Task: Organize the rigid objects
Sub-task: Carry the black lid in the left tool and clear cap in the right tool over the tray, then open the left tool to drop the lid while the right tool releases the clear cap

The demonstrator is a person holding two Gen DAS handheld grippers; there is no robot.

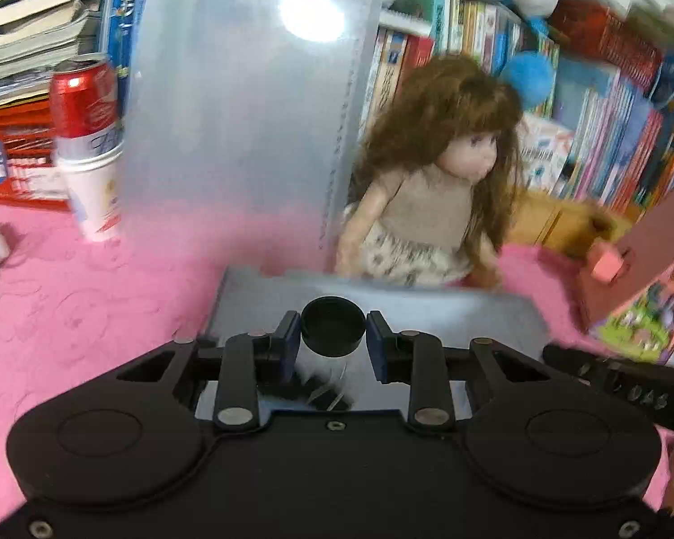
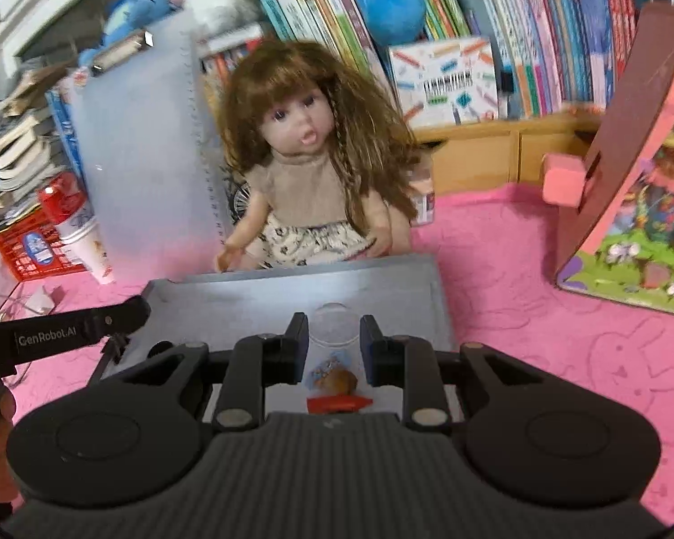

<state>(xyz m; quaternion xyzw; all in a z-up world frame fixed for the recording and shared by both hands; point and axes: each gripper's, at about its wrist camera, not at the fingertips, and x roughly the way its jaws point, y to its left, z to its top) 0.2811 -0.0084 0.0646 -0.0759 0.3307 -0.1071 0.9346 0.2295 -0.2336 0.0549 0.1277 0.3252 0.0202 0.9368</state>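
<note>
Black-capped jar (image 1: 332, 330) sits clamped betw. left tongs (image 1: 333, 337), above grey tray (image 1: 472, 314). Clear jar w/ small bits inside (image 2: 334, 337) clamped in right tongs (image 2: 334, 341), over same tray. Doll (image 2: 310, 166) just behind tray, on pink surface (image 2: 539, 337); bookshelf (image 2: 516, 36) further back.

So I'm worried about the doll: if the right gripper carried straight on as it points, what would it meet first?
Probably the grey tray it hangs over, then the doll beyond; depth is unclear.
</note>
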